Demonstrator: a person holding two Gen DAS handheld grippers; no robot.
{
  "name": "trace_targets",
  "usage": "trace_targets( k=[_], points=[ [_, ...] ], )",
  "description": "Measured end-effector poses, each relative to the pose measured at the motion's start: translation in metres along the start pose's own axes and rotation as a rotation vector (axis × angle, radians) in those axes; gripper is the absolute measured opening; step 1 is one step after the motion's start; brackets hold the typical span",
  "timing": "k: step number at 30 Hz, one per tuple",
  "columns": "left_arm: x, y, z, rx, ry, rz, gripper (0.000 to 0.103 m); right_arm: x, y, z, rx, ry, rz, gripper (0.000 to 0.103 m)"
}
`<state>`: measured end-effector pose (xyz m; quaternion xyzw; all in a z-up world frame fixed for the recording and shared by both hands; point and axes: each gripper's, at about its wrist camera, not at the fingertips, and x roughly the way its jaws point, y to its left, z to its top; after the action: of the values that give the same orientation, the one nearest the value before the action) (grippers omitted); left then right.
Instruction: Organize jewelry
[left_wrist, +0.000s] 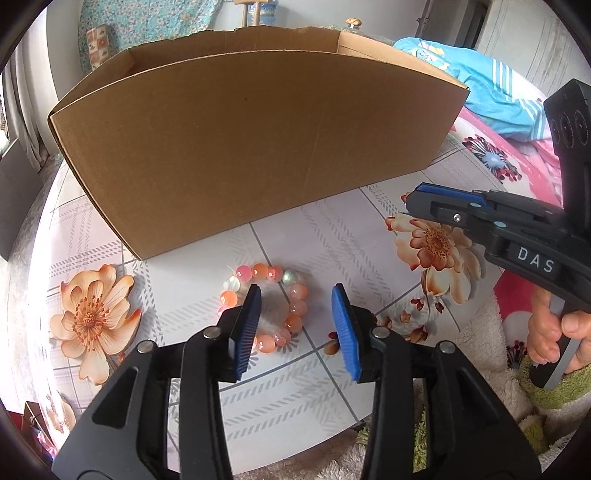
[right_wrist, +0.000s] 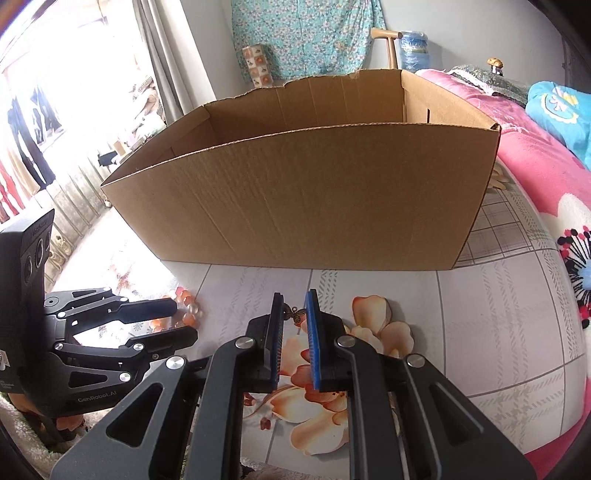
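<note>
**Bracelet on the table, butterfly charm between your right pads, box unfilled as far as can be seen**

You are early in the job, as far as the views show. The beaded bracelet (left_wrist: 266, 307), a ring of orange, pink and pearly beads, lies flat on the floral tablecloth (left_wrist: 314, 236) just in front of the cardboard box (left_wrist: 258, 147). The part of the box interior that shows holds no jewelry, though its floor is hidden behind the near wall, so you cannot rule out pieces already inside.

Your left gripper (left_wrist: 295, 325) is spread wide and grips nothing. Its left pad sits over the bracelet's near-left beads and its right pad stands just outside the ring on the right; whether either pad touches a bead cannot be told. My judgement: you are lining up to pinch the bracelet, and it has yet to be lifted into the box.

Your right gripper (right_wrist: 294, 312) is nearly closed, only a narrow slot left between the pads. A small butterfly-shaped charm (right_wrist: 295, 314) shows in that slot at the tips. It looks pinched there, but the charm is tiny and you cannot be sure the pads bear on it rather than stand in front of it.
</note>
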<state>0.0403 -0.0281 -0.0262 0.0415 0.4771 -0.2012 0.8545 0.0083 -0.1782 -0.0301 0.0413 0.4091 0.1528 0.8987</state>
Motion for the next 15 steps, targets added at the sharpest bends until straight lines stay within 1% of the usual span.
trace_targets(
  k=[4,6,8,11,13,15],
  points=[
    [0.002,-0.005,-0.002,0.022,0.006,0.030,0.037,-0.004,-0.001,-0.002,0.006,-0.013,-0.002,0.013],
    [0.003,-0.007,-0.001,0.021,0.008,0.049,0.033,-0.008,-0.001,-0.003,0.007,-0.020,-0.002,0.013],
    [0.004,-0.007,0.000,0.020,0.008,0.065,0.023,-0.011,0.002,-0.004,0.006,-0.027,-0.001,0.013],
    [0.005,-0.004,0.002,0.011,0.008,0.073,0.013,-0.012,0.005,-0.002,0.002,-0.034,0.001,0.013],
    [0.005,-0.002,0.003,0.008,0.007,0.079,0.009,-0.013,0.005,-0.001,0.003,-0.038,0.003,0.013],
    [0.006,-0.002,0.003,0.004,0.004,0.073,0.009,-0.014,0.005,-0.001,0.009,-0.041,0.004,0.013]
  ],
)
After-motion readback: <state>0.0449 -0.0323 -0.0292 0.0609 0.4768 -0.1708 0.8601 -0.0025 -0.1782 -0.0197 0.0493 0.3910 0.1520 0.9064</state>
